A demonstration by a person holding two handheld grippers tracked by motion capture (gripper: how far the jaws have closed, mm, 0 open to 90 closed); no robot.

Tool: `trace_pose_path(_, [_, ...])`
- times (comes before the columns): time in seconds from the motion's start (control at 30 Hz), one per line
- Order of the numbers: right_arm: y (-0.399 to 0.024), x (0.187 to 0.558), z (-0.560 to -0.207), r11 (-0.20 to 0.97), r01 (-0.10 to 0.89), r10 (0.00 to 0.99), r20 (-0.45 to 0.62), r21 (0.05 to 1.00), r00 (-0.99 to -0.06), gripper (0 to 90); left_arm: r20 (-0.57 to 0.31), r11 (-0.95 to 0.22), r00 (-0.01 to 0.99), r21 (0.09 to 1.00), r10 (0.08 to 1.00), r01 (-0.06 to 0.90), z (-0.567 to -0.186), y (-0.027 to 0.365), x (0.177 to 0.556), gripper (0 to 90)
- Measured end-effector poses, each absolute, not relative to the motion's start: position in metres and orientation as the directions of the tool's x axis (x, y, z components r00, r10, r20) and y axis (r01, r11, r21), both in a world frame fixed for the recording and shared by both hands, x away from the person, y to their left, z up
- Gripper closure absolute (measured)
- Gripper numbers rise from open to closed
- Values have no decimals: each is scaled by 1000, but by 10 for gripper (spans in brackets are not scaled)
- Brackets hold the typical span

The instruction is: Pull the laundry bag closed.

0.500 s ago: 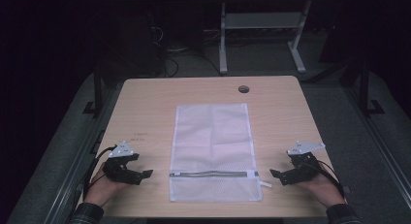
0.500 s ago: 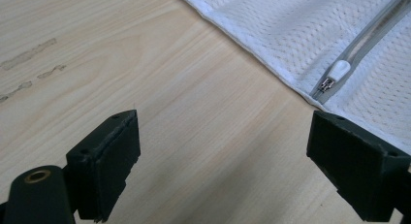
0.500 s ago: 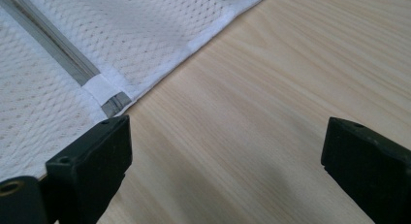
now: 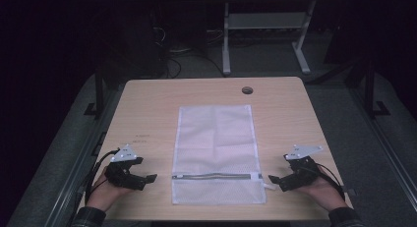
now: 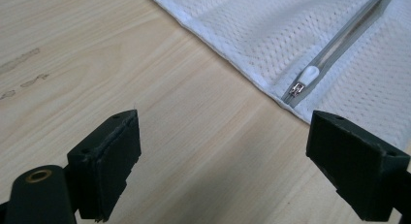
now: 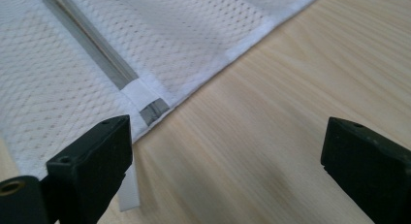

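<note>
A white mesh laundry bag [image 4: 215, 151] lies flat in the middle of the wooden table [image 4: 147, 109], its grey zipper [image 4: 211, 176] running across near the front end. My left gripper [image 4: 147, 178] rests on the table left of the bag, open and empty. In the left gripper view its jaws stand wide apart, with the bag's edge [image 5: 232, 59] and the white zipper pull [image 5: 306, 78] ahead. My right gripper [image 4: 273, 180] rests to the right of the bag, open, nothing held. The right gripper view shows the zipper's end tab [image 6: 145, 99] and the mesh [image 6: 169, 35].
A round cable hole [image 4: 247, 90] sits near the table's far edge. Beyond the table stand a metal frame's legs [image 4: 226, 45] on a dark floor. Bare wood lies on both sides of the bag.
</note>
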State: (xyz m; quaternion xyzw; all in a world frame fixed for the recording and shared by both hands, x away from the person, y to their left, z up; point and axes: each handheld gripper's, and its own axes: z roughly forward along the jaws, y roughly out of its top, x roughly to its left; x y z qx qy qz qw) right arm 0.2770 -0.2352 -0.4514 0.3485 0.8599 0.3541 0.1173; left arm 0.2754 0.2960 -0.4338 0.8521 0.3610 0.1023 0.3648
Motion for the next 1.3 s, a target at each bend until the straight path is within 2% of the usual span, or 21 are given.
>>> trace_pose_path(0.57, [-202, 278, -441, 521, 455, 605, 63, 722, -793, 50, -77, -521, 746, 669, 661, 530, -436, 290, 273, 125])
trace_pose_path(1.3, [-154, 285, -436, 561, 387, 495, 79, 732, -865, 62, -90, -520, 748, 664, 657, 537, -438, 289, 272, 125])
